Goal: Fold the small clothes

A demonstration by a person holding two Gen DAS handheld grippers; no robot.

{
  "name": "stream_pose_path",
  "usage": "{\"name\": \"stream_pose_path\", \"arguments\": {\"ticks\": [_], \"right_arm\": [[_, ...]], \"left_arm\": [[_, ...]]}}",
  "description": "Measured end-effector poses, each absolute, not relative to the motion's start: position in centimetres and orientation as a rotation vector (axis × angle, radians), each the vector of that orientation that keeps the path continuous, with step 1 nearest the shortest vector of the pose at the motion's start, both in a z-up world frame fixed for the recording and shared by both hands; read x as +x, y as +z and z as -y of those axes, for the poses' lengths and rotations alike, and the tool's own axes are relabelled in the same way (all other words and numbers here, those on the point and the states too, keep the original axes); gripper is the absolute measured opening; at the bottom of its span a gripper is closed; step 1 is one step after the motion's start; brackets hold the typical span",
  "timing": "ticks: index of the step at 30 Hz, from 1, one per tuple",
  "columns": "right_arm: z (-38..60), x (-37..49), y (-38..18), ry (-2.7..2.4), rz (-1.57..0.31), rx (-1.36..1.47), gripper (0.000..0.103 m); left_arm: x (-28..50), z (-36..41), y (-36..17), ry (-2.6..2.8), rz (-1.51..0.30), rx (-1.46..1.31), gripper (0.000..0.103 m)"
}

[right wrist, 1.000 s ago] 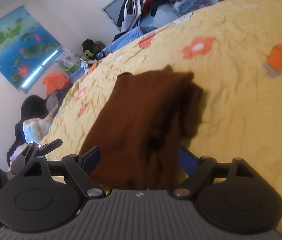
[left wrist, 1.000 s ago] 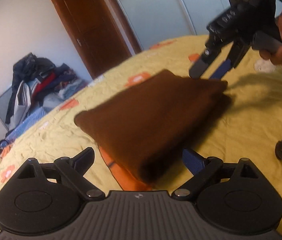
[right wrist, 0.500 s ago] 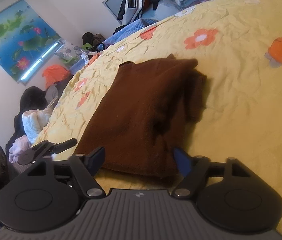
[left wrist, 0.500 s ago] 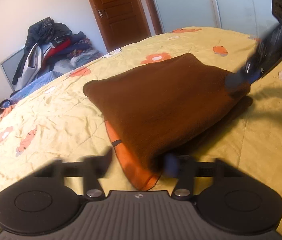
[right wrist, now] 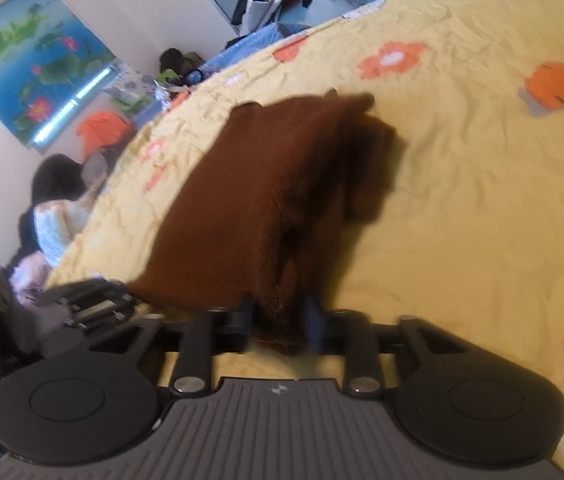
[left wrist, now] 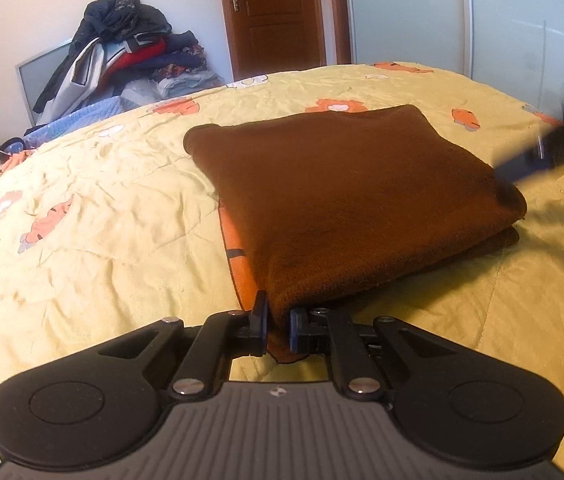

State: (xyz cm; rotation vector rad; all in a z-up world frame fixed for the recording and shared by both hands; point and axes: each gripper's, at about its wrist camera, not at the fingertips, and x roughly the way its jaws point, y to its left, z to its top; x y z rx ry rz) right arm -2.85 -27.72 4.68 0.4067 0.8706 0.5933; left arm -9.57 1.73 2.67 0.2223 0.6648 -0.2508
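Observation:
A brown fleece garment [left wrist: 346,196] lies folded in layers on the yellow flowered bedspread [left wrist: 93,216]. My left gripper [left wrist: 277,330] is shut on its near corner. In the right wrist view the same brown garment [right wrist: 269,208] stretches away from my right gripper [right wrist: 279,320], whose jaws are closed on its near edge. The right gripper shows as a dark blur at the right edge of the left wrist view [left wrist: 550,148], at the garment's far right corner. The left gripper shows at the lower left of the right wrist view [right wrist: 93,304].
A pile of clothes [left wrist: 121,56] leans on the wall beyond the bed, beside a wooden door [left wrist: 277,16] and frosted wardrobe doors [left wrist: 462,16]. A person in white [right wrist: 57,220] sits past the bed's far edge under a lotus picture [right wrist: 29,60].
Both grippers were open around the garment's edges and have closed on it. The left gripper has lowered and levelled out toward the bed.

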Motion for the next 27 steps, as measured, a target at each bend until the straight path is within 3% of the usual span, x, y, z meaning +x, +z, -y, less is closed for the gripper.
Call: {"name": "stream_pose_path", "arguments": {"ticks": [3,9,11,12,15,18,20,25,27], "right_arm": [[28.6,-0.4,7.0,0.565,-0.793,0.456,0.060],[26.7,7.2,5.2,0.466,-0.891,0.476,0.064],[26.1,8.3,4.4,0.502,-0.884,0.501,0.046],[25.8,8.6,4.3,0.507,-0.891,0.493,0.019],[26.7,7.9,3.8,0.483,-0.858,0.429,0.016],[29.7,7.3,0.7,0.474,-0.854,0.618,0.014],[29.2,6.7,1.3,0.475,-0.836,0.594,0.017],[28.9,4.3,4.1,0.489,-0.835,0.584,0.069],[29.2,2.4,4.7,0.540,-0.840,0.583,0.071]], "left_arm": [[-9.5,-1.3,3.0,-0.237,-0.671,0.225,0.011],[-9.7,0.3,3.6,-0.217,-0.619,0.323,0.014],[-9.3,0.0,3.1,-0.221,-0.638,0.318,0.014],[-9.1,-0.4,2.7,-0.225,-0.653,0.298,0.012],[-8.8,-2.1,2.7,-0.246,-0.676,0.174,0.012],[-8.3,-2.4,2.5,-0.244,-0.681,0.124,0.012],[-8.4,-2.0,2.5,-0.240,-0.679,0.143,0.012],[-10.9,-3.2,4.3,-0.351,-0.648,0.149,0.014],[-11.9,-5.3,5.4,-0.424,-0.648,0.039,0.016]]}}
